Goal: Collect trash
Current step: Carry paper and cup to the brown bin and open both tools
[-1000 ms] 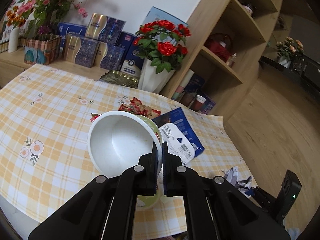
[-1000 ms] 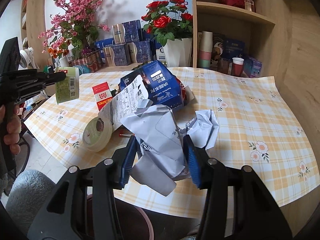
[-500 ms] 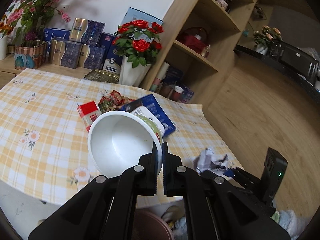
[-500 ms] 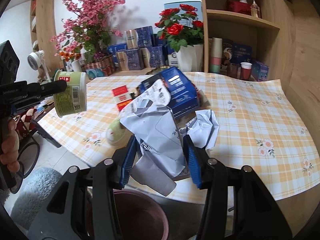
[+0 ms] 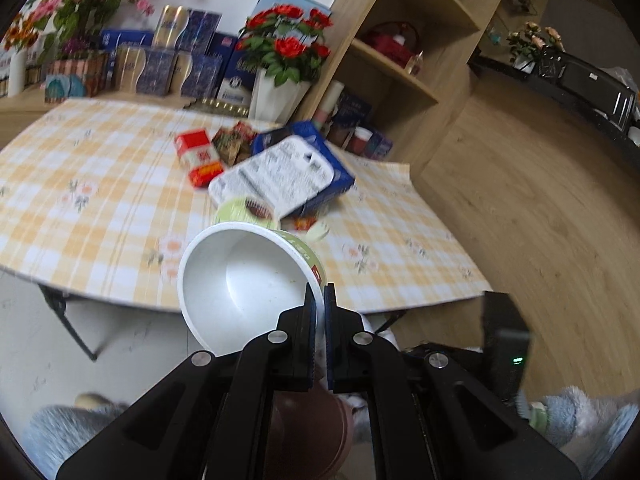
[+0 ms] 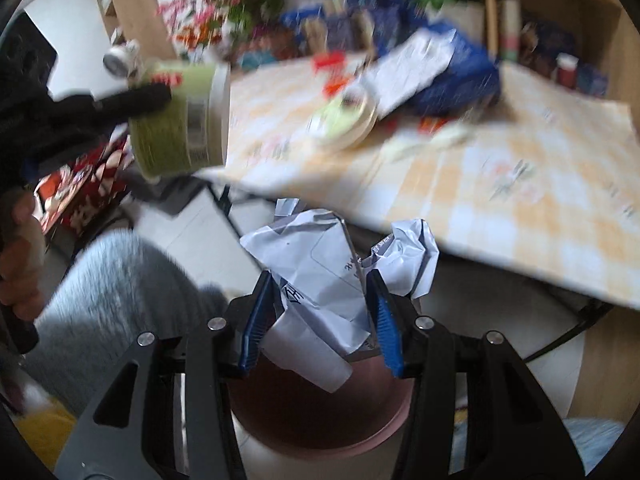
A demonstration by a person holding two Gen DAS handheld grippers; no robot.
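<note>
Left gripper (image 5: 319, 300): pressed together on the rim of the noodle cup (image 5: 244, 288), one finger inside the wall, one outside.
Noodle cup: held in the air off the near edge of the table (image 5: 100, 184); its axis lies tipped, the white open mouth facing back toward the left wrist camera and the base pointing away toward the table. In the right wrist view the cup (image 6: 180, 120) shows its green side, lying roughly sideways with the rim to the right.
Right gripper (image 6: 320, 300): fingers part-way apart, pinching a wad of crumpled paper (image 6: 320, 264) between the blue pads.
Crumpled paper: held below the table edge, directly above the brown bin (image 6: 316, 412); a loose flap hangs down toward the bin's mouth.
Brown bin: on the floor just beside the table; also glimpsed under the left gripper (image 5: 308, 428).
Left on the table: a blue box (image 5: 288, 172) with a white printed face, a red packet (image 5: 198, 156), a green lid (image 5: 246, 214).
Sharpness: the right wrist view is blurred.
</note>
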